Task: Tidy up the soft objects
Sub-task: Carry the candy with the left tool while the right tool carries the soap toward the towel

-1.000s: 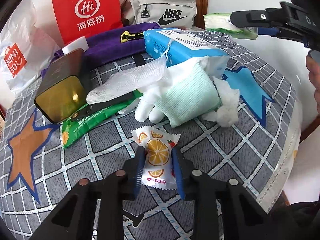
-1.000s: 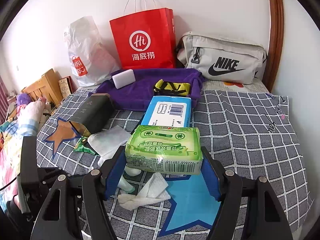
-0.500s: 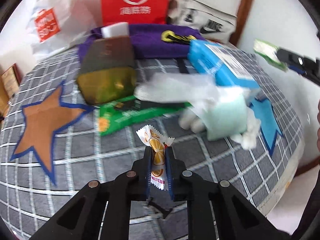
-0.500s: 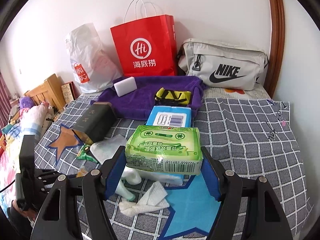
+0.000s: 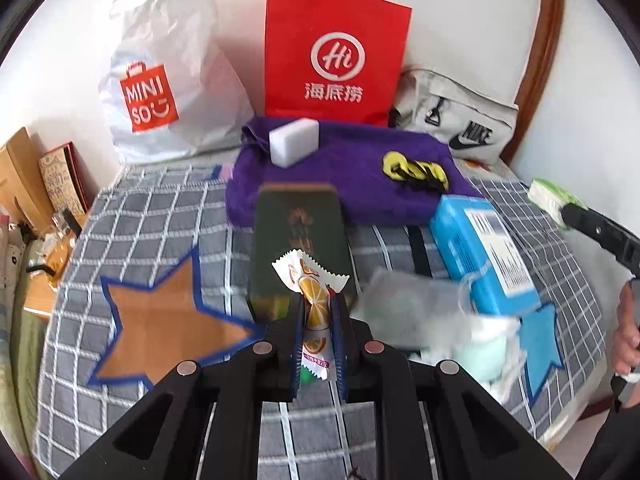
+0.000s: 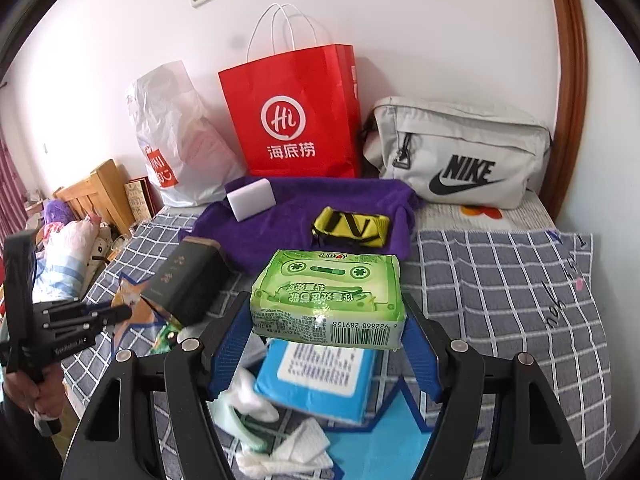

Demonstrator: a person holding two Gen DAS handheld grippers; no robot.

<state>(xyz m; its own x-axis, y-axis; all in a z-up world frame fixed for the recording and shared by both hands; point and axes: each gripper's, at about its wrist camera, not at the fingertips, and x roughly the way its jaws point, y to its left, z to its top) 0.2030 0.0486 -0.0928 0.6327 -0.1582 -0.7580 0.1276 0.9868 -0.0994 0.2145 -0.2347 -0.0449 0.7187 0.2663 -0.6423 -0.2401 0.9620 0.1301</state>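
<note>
Left gripper [image 5: 316, 320] clamps the orange-print candy sachet [image 5: 310, 300] by its middle, lifted clear of the checked bedspread [image 5: 160, 216], likely so it can be carried to a sorting spot. Right gripper [image 6: 326, 320] squeezes the green tissue pack [image 6: 326, 300] by its short ends, held above the blue tissue pack [image 6: 316, 380]. Far side: purple towel [image 5: 352, 172] bearing a white sponge [image 5: 294, 142] and a yellow-black pouch [image 5: 414, 170]; behind it the red paper bag [image 5: 336, 52]. The dark tin [image 5: 298, 240] lies straight ahead of the sachet, in the way of a direct path to the towel; white gloves and cloths [image 6: 280, 440] clutter the near right.
</note>
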